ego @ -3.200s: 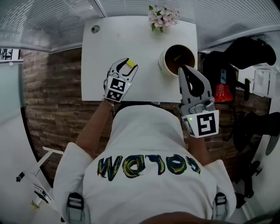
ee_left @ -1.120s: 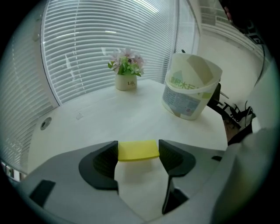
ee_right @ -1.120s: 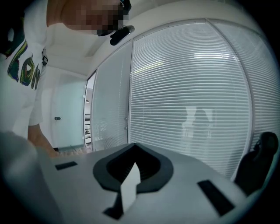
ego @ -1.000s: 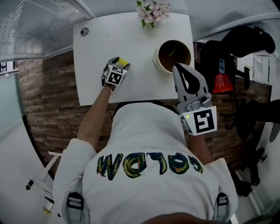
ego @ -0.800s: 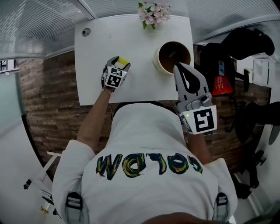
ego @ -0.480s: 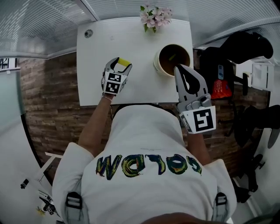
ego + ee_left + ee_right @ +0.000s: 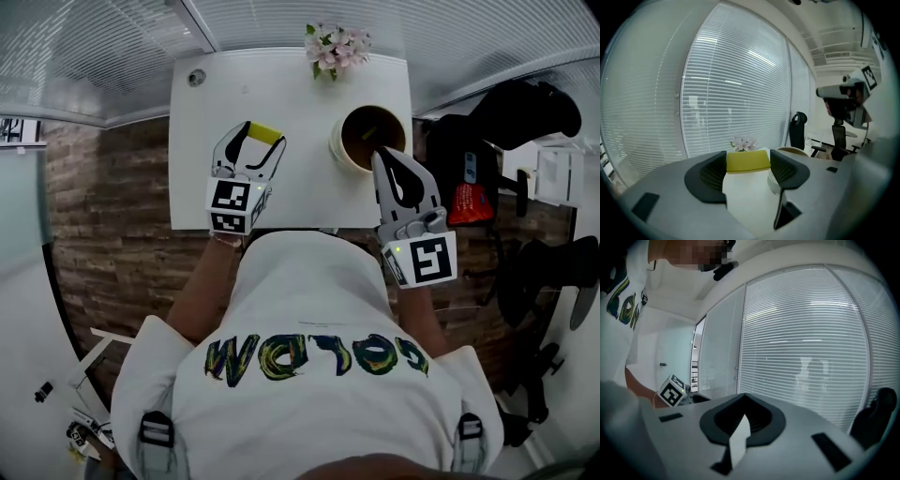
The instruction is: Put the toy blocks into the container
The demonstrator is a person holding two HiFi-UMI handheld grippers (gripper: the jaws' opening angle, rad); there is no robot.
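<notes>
Got the yellow block (image 7: 265, 132) pinched in the left gripper (image 7: 255, 141), right gripper (image 7: 380, 153) closed empty by the container (image 7: 338, 150).

Smooth matt yellow toy block (image 7: 266, 133), ribbed dark pads (image 7: 711, 174) on the matt grey plastic left gripper (image 7: 263, 137), smooth white matt table (image 7: 291, 94), smooth cream container (image 7: 343, 153).

The left gripper (image 7: 253, 142) is held out forward on a bent left arm, its jaws clamped on a yellow block (image 7: 265, 133). The right gripper (image 7: 382, 156) points forward beside the torso; its jaws are pressed together with nothing between them.
</notes>
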